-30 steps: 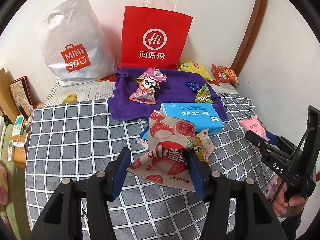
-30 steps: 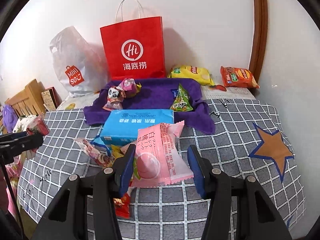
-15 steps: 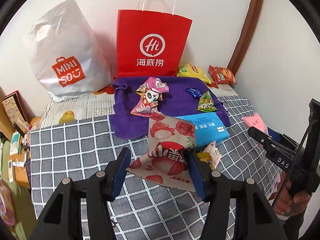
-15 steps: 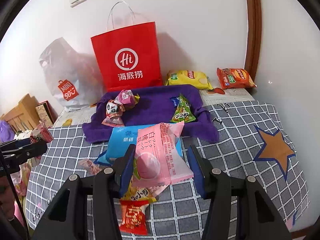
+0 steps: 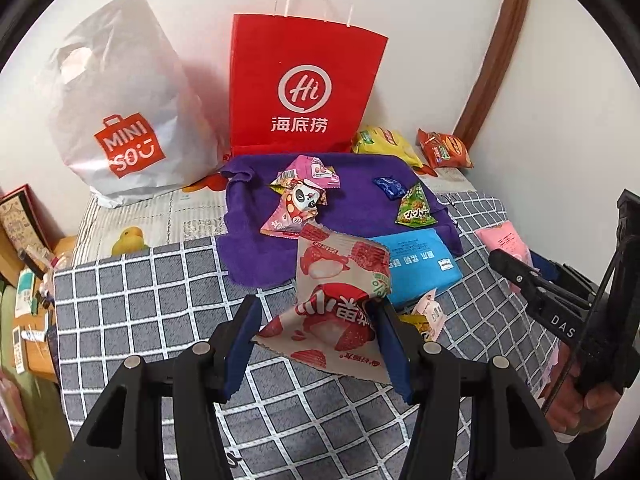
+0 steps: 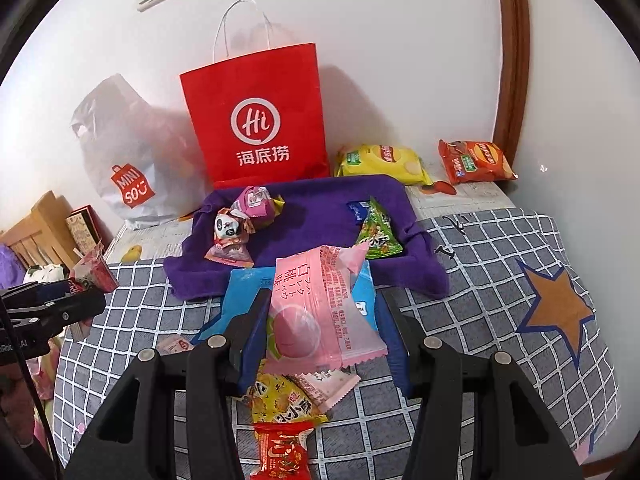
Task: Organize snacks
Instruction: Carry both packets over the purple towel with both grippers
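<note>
1. Left wrist view: the left gripper (image 5: pixel 316 328) is clamped on a strawberry snack packet (image 5: pixel 336 300), its blue pads pressing both sides of the wrapper and holding it above the grey checked cloth (image 5: pixel 140 300).
2. Right wrist view: the right gripper (image 6: pixel 322 328) is clamped on a pink peach snack packet (image 6: pixel 320 308), held above a blue tissue pack (image 6: pixel 240 292) that lies on the checked cloth just in front of the purple towel (image 6: pixel 320 216).
3. Below the pink packet, on the cloth, lie a yellow snack packet (image 6: pixel 280 400), a pale pink wrapper (image 6: pixel 328 386) and a small red packet (image 6: pixel 282 456), the three overlapping.
4. On the purple towel sit a panda-print packet (image 5: pixel 298 204) with a pink packet (image 5: pixel 314 168) behind it to the left, and a small blue candy (image 5: pixel 388 186) and a green triangular packet (image 5: pixel 416 208) to the right.
5. A red paper bag (image 5: pixel 304 92) stands upright behind the towel against the wall, with a white plastic bag (image 5: pixel 120 108) to its left.
6. A yellow chip bag (image 6: pixel 380 162) and an orange chip bag (image 6: pixel 474 160) lie near the wall, right of the red bag.
7. From the left wrist camera, the person's hand (image 5: pixel 580 400) on the other tool shows at the right edge.
</note>
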Tool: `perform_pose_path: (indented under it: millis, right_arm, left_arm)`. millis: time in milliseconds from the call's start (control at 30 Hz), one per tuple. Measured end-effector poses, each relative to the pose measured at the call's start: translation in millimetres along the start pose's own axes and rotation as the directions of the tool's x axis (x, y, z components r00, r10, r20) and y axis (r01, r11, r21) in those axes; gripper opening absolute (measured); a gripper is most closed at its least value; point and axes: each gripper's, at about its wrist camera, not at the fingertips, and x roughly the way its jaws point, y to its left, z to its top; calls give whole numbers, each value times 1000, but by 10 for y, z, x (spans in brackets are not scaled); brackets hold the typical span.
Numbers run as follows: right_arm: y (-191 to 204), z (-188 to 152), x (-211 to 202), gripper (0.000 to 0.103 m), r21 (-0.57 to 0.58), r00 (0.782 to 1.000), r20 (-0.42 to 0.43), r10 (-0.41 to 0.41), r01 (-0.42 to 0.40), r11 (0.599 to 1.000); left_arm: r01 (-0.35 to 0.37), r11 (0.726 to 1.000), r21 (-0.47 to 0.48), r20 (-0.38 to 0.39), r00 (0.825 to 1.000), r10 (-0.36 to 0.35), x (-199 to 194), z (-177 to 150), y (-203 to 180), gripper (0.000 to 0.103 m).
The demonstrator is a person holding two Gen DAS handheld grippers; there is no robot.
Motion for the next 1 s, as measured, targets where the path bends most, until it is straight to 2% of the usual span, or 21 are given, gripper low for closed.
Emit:
perform_pose_path:
  millis: [133, 600, 1000]
  right_arm:
    - [14, 36, -16, 51, -26, 1000, -12, 23, -23, 999]
    - [-72, 292, -267, 51, -125, 993, 31, 117, -112, 986]
    - [-274, 401, -164, 51, -83, 993, 20, 113, -111, 990]
  left_arm:
    - [-17, 999, -36, 30, 999, 18, -141, -23, -11, 55]
    - [-99, 985, -139, 99, 989, 113, -502, -6, -205, 55]
    - [-114, 988, -105, 93, 988, 124, -439, 176, -367, 55]
